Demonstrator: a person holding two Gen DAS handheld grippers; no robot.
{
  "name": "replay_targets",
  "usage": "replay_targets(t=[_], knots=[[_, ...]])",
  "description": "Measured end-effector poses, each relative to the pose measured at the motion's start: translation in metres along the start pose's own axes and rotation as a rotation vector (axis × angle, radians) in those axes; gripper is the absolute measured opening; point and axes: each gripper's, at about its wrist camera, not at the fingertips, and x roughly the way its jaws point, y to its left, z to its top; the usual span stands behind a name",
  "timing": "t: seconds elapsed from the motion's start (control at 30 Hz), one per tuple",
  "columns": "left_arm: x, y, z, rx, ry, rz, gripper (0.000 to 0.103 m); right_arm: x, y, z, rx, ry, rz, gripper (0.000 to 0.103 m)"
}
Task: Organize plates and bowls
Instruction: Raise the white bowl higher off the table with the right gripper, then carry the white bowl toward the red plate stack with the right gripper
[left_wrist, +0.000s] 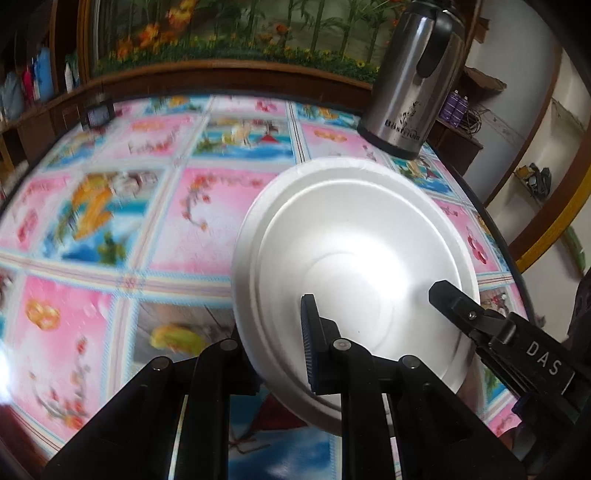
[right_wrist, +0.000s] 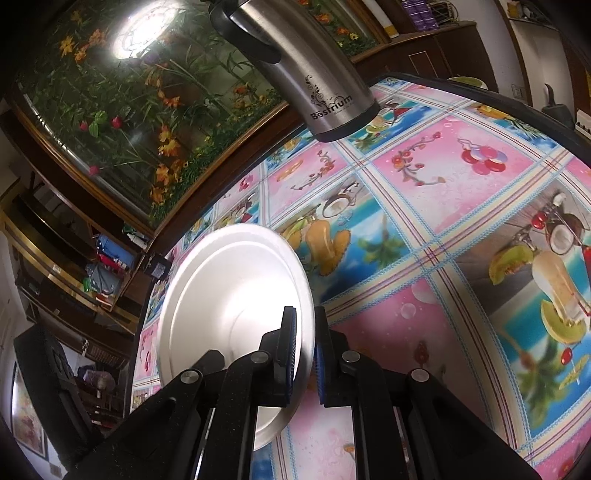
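A white plate with a stepped rim hangs tilted above the table, held from two sides. My left gripper is shut on its near rim: one blue-padded finger lies on the plate's face and the other is hidden behind it. From the right, my right gripper clamps the opposite rim. In the right wrist view the same plate stands almost edge-on, with my right gripper shut on its rim and a pad on each side.
A tall steel thermos jug stands at the table's far edge, just beyond the plate. The round table carries a bright pink and blue patterned cloth. Dark wooden cabinets and a flower picture line the wall behind.
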Motion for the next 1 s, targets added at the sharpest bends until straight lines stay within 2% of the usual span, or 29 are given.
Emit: replay_targets(t=[0.07, 0.27, 0.47, 0.77, 1.0], knots=[[0.008, 0.001, -0.005, -0.022, 0.040, -0.028, 0.014, -0.002, -0.004, -0.002, 0.012, -0.004, -0.008, 0.009], [-0.002, -0.009, -0.018, 0.029, 0.027, -0.010, 0.014, -0.016, -0.011, -0.013, 0.041, -0.010, -0.008, 0.009], [-0.036, -0.013, -0.045, 0.100, -0.023, -0.014, 0.015, -0.049, -0.009, -0.030, 0.042, -0.029, 0.023, 0.012], [-0.085, -0.005, -0.088, 0.187, -0.087, 0.044, 0.015, -0.086, -0.006, -0.075, 0.031, 0.008, 0.058, 0.012], [-0.119, 0.010, -0.115, 0.204, -0.112, 0.065, 0.016, -0.111, 0.010, -0.105, -0.001, 0.015, 0.081, 0.012]])
